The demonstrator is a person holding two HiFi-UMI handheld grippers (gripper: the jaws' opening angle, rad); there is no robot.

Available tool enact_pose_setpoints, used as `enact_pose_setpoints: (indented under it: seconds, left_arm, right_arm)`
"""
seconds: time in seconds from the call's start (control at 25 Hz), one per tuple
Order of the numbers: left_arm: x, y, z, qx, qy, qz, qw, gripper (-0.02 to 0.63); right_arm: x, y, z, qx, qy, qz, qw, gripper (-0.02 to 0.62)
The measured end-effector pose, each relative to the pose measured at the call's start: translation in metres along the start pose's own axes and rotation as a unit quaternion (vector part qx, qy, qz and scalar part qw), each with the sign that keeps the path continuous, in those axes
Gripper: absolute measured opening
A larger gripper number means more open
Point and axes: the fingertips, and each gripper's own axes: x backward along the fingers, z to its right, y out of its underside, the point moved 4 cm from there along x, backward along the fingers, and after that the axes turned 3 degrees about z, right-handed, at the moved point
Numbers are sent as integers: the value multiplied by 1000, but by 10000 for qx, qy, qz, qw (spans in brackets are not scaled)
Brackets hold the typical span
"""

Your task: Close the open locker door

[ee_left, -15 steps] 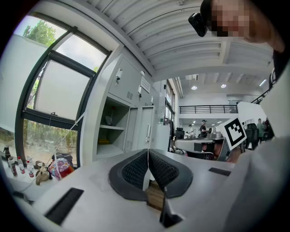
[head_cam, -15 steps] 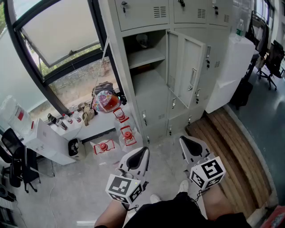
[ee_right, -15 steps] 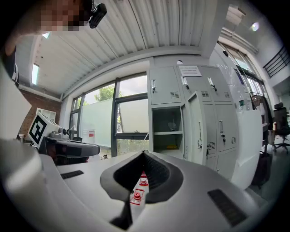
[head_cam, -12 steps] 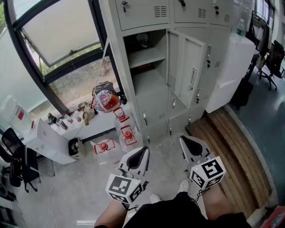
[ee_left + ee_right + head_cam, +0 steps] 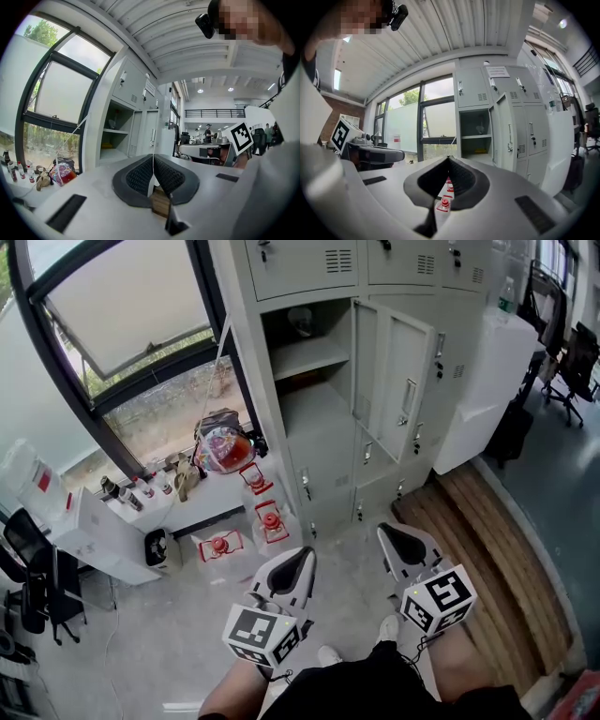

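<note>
The grey locker bank (image 5: 309,268) stands ahead of me. One compartment (image 5: 305,362) is open, with a shelf inside, and its door (image 5: 398,381) swings out to the right, hinged on its right side. Both grippers hang low near my legs, well short of the lockers. My left gripper (image 5: 294,566) is shut with nothing between its pads. The right gripper (image 5: 400,542) is also shut and empty. The left gripper view shows the open compartment (image 5: 115,138) and door (image 5: 151,135) beyond the closed jaws. In the right gripper view, the door (image 5: 505,131) stands ajar beside the open compartment (image 5: 476,136).
A colourful bag (image 5: 220,448) lies on the low window ledge at left. Red-capped items (image 5: 270,521) sit on the floor by the locker's foot. A white box (image 5: 103,535) stands at left, a white cabinet (image 5: 487,381) at right, above a wooden floor strip (image 5: 487,540).
</note>
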Motion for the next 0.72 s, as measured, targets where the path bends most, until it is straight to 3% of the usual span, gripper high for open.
enact_pose_setpoints:
  seconds: [0.44, 0.72]
  left_arm:
    - [5, 2, 7, -87, 103, -33, 9999, 20]
    - [-11, 2, 10, -96, 26, -51, 9999, 20]
  right_arm:
    - [4, -2, 1, 12, 80, 42, 10000, 52]
    - [-2, -6, 25, 8, 73, 92, 9999, 52]
